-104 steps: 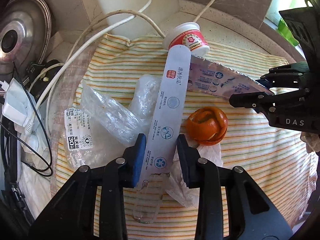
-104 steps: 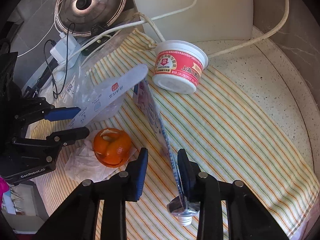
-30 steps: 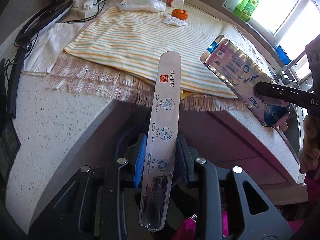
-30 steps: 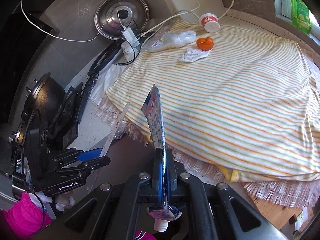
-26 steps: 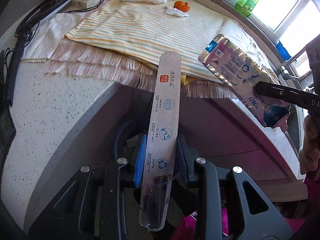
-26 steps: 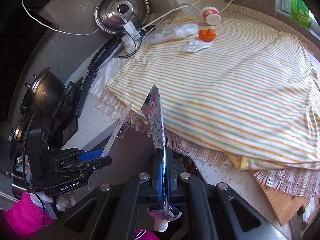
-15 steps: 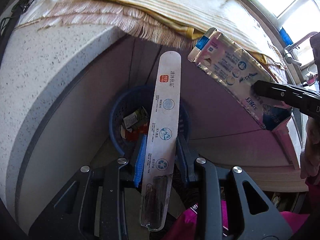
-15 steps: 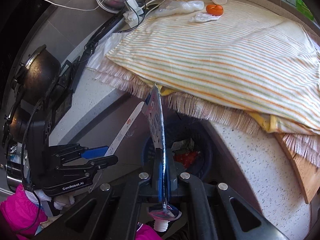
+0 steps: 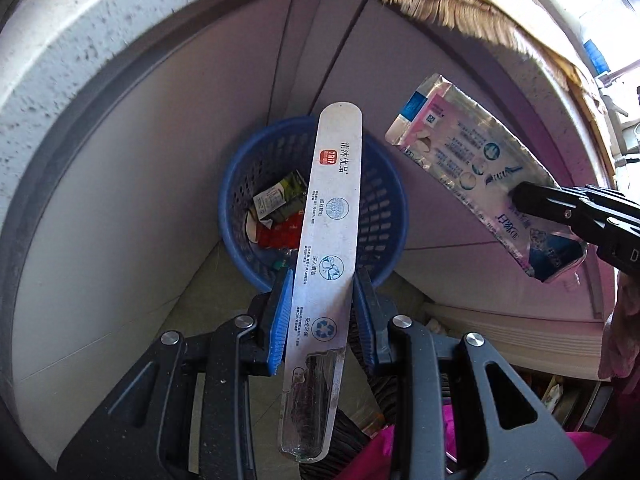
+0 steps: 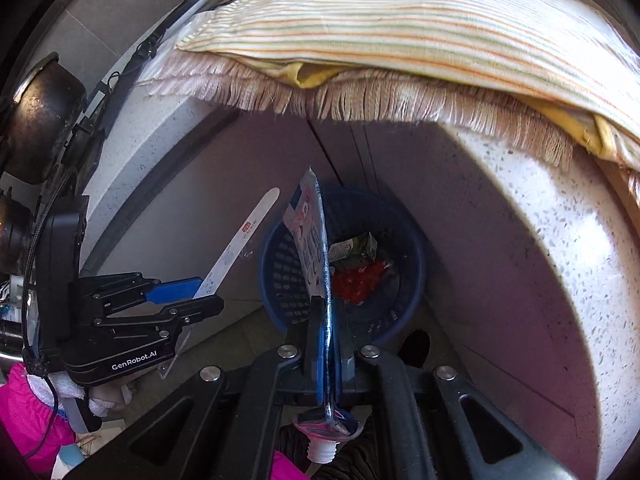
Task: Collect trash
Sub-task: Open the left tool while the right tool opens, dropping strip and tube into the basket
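My left gripper [image 9: 322, 280] is shut on a long white toothbrush package [image 9: 334, 216], which points over a blue trash basket [image 9: 394, 208] on the floor. The basket holds a green carton and red wrappers. My right gripper [image 10: 325, 300] is shut on a flattened silver and pink pouch [image 10: 312, 236] with a white spout, held edge-on above the same basket [image 10: 416, 264]. In the left wrist view that pouch [image 9: 468, 160] hangs at the right in the right gripper's black fingers [image 9: 560, 208]. The left gripper [image 10: 188, 292] shows at the left in the right wrist view.
A speckled stone counter [image 10: 540, 248] curves around the basket, with grey cabinet doors [image 9: 172, 128] behind it. A striped fringed cloth [image 10: 400, 20] hangs over the counter edge. A black pot [image 10: 36, 120] stands at the left. Pink clothing [image 10: 24, 412] is near the bottom.
Both grippers have sunk from above the countertop to below its edge. The blue basket has come into view and grown larger under the held package and pouch.
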Action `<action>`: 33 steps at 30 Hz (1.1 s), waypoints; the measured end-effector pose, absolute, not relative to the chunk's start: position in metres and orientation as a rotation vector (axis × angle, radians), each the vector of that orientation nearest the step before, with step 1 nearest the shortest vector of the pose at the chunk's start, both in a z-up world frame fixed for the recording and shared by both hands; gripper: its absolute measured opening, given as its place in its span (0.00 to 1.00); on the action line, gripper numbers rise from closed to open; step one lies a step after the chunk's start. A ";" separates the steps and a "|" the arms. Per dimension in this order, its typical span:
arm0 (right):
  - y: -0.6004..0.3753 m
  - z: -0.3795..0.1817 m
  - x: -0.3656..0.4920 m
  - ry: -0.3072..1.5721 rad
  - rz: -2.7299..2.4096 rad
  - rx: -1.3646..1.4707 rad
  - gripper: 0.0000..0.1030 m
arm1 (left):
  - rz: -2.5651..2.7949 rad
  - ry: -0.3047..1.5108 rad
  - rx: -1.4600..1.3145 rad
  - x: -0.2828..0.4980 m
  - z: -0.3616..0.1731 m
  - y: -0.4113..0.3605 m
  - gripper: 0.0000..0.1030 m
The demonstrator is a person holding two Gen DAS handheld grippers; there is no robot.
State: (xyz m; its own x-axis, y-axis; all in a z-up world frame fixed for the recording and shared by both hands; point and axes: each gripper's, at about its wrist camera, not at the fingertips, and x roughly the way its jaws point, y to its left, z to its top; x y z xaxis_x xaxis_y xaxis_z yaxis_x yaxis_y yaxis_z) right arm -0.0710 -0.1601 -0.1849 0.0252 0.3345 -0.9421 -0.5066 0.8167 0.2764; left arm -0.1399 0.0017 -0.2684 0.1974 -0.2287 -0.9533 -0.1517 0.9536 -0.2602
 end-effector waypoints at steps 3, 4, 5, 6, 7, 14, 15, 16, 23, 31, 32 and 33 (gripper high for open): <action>-0.157 -0.196 -0.073 1.418 0.645 -0.168 0.01 | -0.053 1.402 -0.319 -0.139 -0.280 0.000 0.29; -0.157 -0.199 -0.073 1.422 0.642 -0.175 0.01 | -0.051 1.410 -0.318 -0.137 -0.284 -0.001 0.29; -0.155 -0.202 -0.073 1.427 0.638 -0.181 0.01 | -0.050 1.417 -0.317 -0.136 -0.288 -0.001 0.29; -0.152 -0.207 -0.073 1.431 0.634 -0.186 0.01 | -0.049 1.424 -0.314 -0.134 -0.291 -0.002 0.29; -0.150 -0.210 -0.073 1.435 0.630 -0.190 0.01 | -0.046 1.431 -0.310 -0.133 -0.294 -0.003 0.29; -0.141 -0.233 -0.071 1.457 0.598 -0.221 0.01 | -0.029 1.464 -0.308 -0.128 -0.307 -0.006 0.29; -0.137 -0.235 -0.072 1.458 0.593 -0.227 0.01 | -0.027 1.468 -0.309 -0.127 -0.310 -0.007 0.29; -0.136 -0.238 -0.072 1.459 0.588 -0.232 0.01 | -0.025 1.472 -0.309 -0.125 -0.312 -0.007 0.29; -0.122 -0.251 -0.063 1.466 0.560 -0.254 0.01 | -0.014 1.491 -0.302 -0.116 -0.316 -0.006 0.29; -0.115 -0.258 -0.055 1.458 0.543 -0.268 0.01 | -0.015 1.500 -0.281 -0.100 -0.321 -0.008 0.29; -0.114 -0.258 -0.054 1.455 0.545 -0.269 0.03 | -0.017 1.497 -0.277 -0.099 -0.320 -0.008 0.29; -0.117 -0.256 -0.055 1.451 0.547 -0.269 0.04 | -0.016 1.491 -0.273 -0.098 -0.318 -0.008 0.29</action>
